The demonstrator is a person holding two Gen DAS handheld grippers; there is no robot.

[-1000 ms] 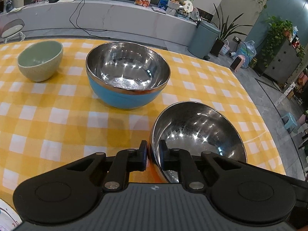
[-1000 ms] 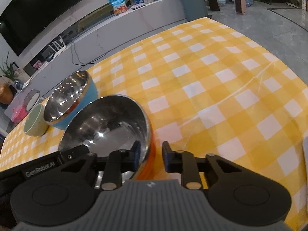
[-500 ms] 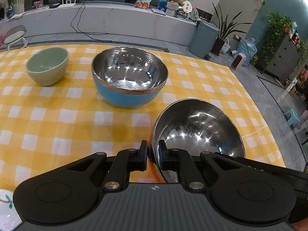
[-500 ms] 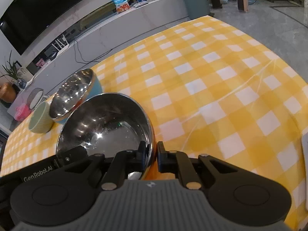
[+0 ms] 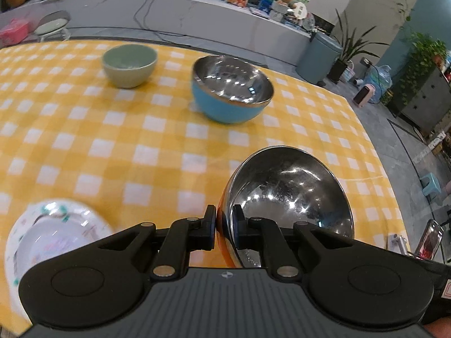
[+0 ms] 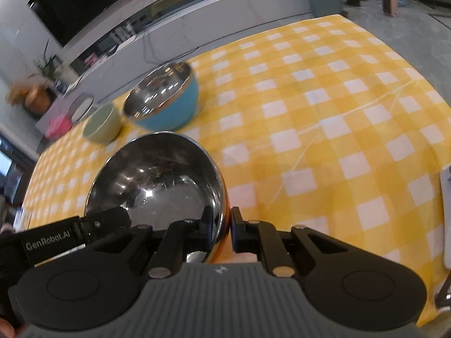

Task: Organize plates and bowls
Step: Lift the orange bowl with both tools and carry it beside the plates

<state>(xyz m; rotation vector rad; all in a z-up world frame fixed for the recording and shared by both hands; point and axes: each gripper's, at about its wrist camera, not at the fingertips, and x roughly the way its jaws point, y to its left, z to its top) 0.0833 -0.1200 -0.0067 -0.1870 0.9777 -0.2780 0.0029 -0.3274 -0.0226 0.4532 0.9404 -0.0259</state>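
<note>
A steel bowl with an orange outside (image 5: 290, 191) (image 6: 152, 174) hangs tilted above the yellow checked table. My left gripper (image 5: 224, 219) is shut on its left rim, one finger inside and one outside. My right gripper (image 6: 222, 219) is shut on the opposite rim in the same way. The left gripper (image 6: 112, 217) also shows at the bowl's far side in the right wrist view. Further back stand a blue steel bowl (image 5: 231, 93) (image 6: 163, 98) and, to its left, a green ceramic bowl (image 5: 129, 62) (image 6: 103, 124). A white patterned plate (image 5: 56, 231) lies near the left gripper.
The yellow checked tablecloth (image 6: 324, 112) stretches out to the right of the bowls. A phone (image 5: 430, 242) stands near the table's right edge, and a white flat object (image 6: 446, 219) lies at the right border. Beyond the table are a counter, a bin and plants.
The right gripper's jaws closed onto the orange bowl's rim. Both grippers rose and drew back with the bowl, so the blue and green bowls look farther off. The plate came into view.
</note>
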